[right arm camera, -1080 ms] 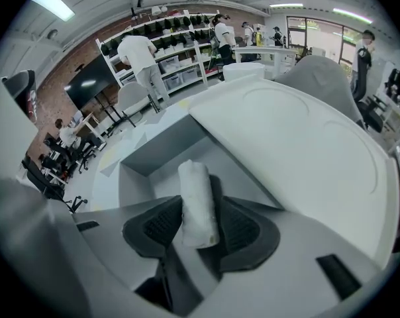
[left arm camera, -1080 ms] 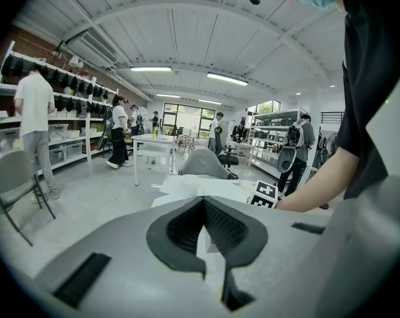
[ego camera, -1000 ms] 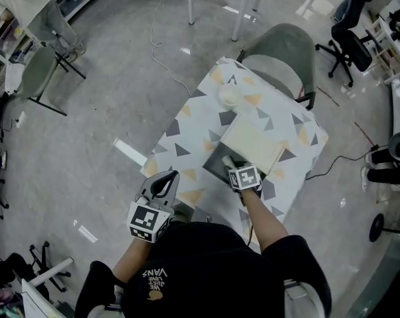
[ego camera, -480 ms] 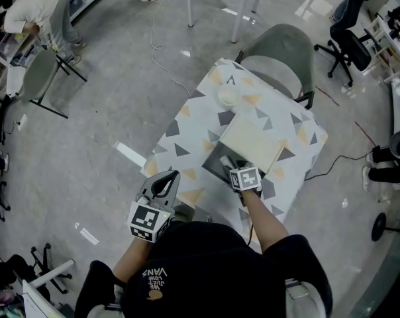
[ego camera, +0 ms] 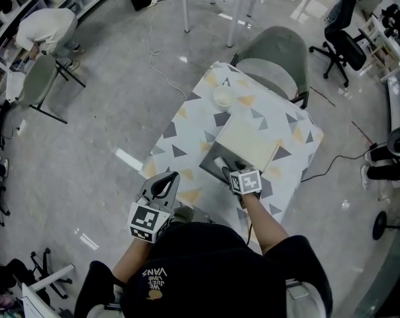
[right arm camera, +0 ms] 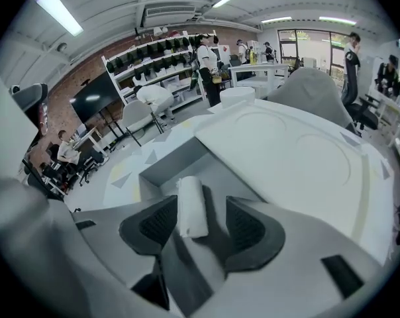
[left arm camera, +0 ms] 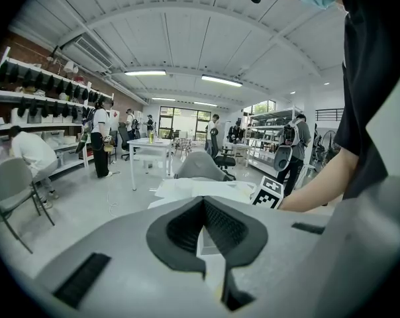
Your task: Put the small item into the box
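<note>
Seen from the head view, a person stands at a table [ego camera: 187, 121] covered in a triangle-patterned cloth, with a gripper in each hand. The right gripper [ego camera: 230, 173] reaches over an open grey box [ego camera: 210, 166]. A pale lid [ego camera: 248, 138] lies just beyond the box's opening. The left gripper [ego camera: 161, 185] is held by the table's near-left edge, well apart from the box. A white bowl [ego camera: 224, 97] sits at the table's far end.

Only the right gripper view looks into the box. There a small white roll [right arm camera: 189, 204] lies on the box floor between the jaws. The jaws stand wide apart and do not clamp it, and the roll lies closer to the left pad.

The left gripper view shows that gripper's jaws pressed together with nothing between them. It also shows people [left arm camera: 102, 134] standing across the room.
</note>
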`<state>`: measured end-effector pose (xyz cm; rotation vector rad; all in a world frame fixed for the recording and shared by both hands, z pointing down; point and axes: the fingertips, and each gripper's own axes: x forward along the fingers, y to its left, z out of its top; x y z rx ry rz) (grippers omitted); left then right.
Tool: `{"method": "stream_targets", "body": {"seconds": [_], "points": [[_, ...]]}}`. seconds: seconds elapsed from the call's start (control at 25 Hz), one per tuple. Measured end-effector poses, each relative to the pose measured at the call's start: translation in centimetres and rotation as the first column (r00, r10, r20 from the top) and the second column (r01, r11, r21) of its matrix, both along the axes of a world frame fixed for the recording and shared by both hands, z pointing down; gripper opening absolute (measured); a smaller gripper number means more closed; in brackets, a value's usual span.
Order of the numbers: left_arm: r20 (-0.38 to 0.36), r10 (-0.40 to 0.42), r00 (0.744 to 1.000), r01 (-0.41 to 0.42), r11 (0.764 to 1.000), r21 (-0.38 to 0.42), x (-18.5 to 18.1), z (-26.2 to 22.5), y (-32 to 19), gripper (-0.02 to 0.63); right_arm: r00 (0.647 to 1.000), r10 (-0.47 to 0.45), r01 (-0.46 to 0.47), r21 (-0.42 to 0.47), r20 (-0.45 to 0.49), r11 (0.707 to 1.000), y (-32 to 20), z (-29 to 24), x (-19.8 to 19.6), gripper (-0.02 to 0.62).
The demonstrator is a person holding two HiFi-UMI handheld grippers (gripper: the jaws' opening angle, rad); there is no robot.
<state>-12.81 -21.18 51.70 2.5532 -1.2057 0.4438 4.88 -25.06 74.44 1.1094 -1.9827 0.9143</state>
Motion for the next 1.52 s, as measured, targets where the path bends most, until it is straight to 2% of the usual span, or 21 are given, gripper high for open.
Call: {"method": "stream_targets", "body": {"seconds": [0.12, 0.24, 0.48, 0.56, 0.88, 1.16, 1.52], "points": [[-0.003, 0.0, 1.0, 0.0, 1.0, 0.006, 0.1, -0.1, 0.3, 0.005, 1.0, 0.023, -0.022, 0.037, -0.007, 0.999, 0.1, -1.1, 0.4, 0.224], [-0.006, -0.001, 1.0, 0.001, 1.0, 0.014, 0.4, -0.4, 0.5, 0.006, 0.999, 0.045, -0.046, 0.09, 0.017, 0.995, 0.4, -2.9, 0.5, 0.191], [-0.009, -0.006, 1.0, 0.006, 1.0, 0.024, 1.1, -0.7, 1.1, 0.006, 0.992, 0.082, -0.102, 0.223, 0.099, 0.969, 1.0, -7.9, 0.9, 0.034], [-0.01, -0.009, 1.0, 0.01, 1.0, 0.03, 1.4, -0.9, 1.4, 0.005, 0.988, 0.08, -0.112, 0.265, 0.129, 0.958, 1.4, -9.6, 1.0, 0.006], [-0.023, -0.026, 0.999, 0.027, 0.998, 0.057, 2.9, -1.8, 3.1, 0.005, 0.977, 0.052, -0.133, 0.398, 0.207, 0.908, 3.5, -16.2, 2.0, 0.002], [-0.029, -0.056, 0.998, 0.057, 0.997, 0.056, 3.8, -2.1, 5.2, 0.006, 0.962, 0.023, -0.151, 0.46, 0.273, 0.875, 6.7, -20.6, 3.1, 0.0], [-0.044, -0.062, 0.997, 0.064, 0.995, 0.07, 5.4, -2.6, 8.3, 0.006, 0.949, -0.063, -0.123, 0.547, 0.309, 0.828, 11.1, -25.8, 3.9, 0.002]]}}
